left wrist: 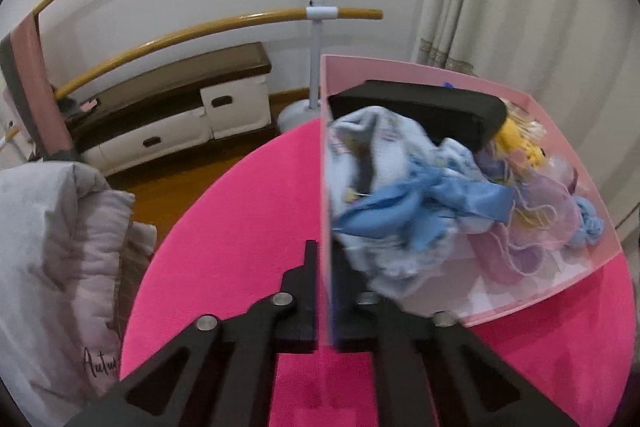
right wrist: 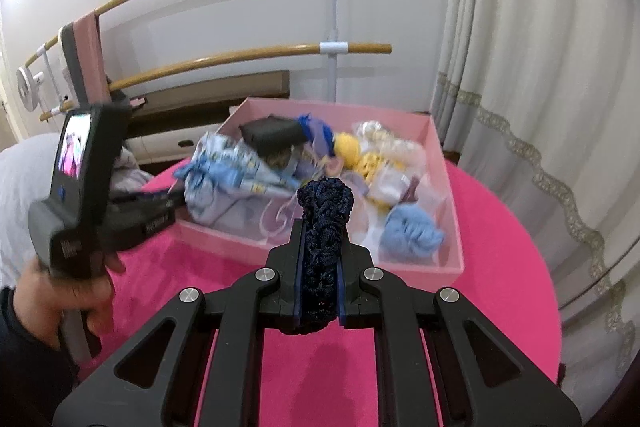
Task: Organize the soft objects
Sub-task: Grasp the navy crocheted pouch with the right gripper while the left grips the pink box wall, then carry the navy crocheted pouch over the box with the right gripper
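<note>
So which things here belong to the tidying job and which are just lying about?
Job:
pink box, its wall pinched by the left tool
navy scrunchie, held in the right tool
soft items in the box: blue cloth, yellow plush

Lying about:
grey quilt
ballet barre
curtain

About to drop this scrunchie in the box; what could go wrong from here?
The left gripper is clamped on the pink box wall, so a tug could tip or slide it. The light blue cloth bulges over that wall and may spill. The navy scrunchie in the right gripper could snag loose yarn on release.
</note>
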The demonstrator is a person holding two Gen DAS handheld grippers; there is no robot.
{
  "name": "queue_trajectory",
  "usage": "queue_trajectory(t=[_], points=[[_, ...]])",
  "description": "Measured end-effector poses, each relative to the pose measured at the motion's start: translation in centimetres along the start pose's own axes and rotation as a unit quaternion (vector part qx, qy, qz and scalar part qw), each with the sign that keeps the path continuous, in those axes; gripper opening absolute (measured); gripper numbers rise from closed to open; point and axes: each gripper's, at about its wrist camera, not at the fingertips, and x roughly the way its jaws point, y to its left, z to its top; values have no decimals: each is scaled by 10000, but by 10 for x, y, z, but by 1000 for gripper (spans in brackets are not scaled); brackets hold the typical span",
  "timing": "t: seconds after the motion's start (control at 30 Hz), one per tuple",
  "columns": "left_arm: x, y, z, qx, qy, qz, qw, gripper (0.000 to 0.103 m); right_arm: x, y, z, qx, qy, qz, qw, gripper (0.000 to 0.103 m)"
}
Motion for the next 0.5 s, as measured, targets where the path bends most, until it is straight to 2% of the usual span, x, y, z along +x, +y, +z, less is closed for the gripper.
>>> queue_trajectory(t=[0.33, 0.5], points=[[13, 19, 3, -78, -16, -27, 10000, 0, 11, -8, 25, -26, -38, -11, 10000, 11], [8, 14, -4, -92, -16, -31, 10000, 0, 22, -11, 37, -8, -15, 68, 10000, 11]])
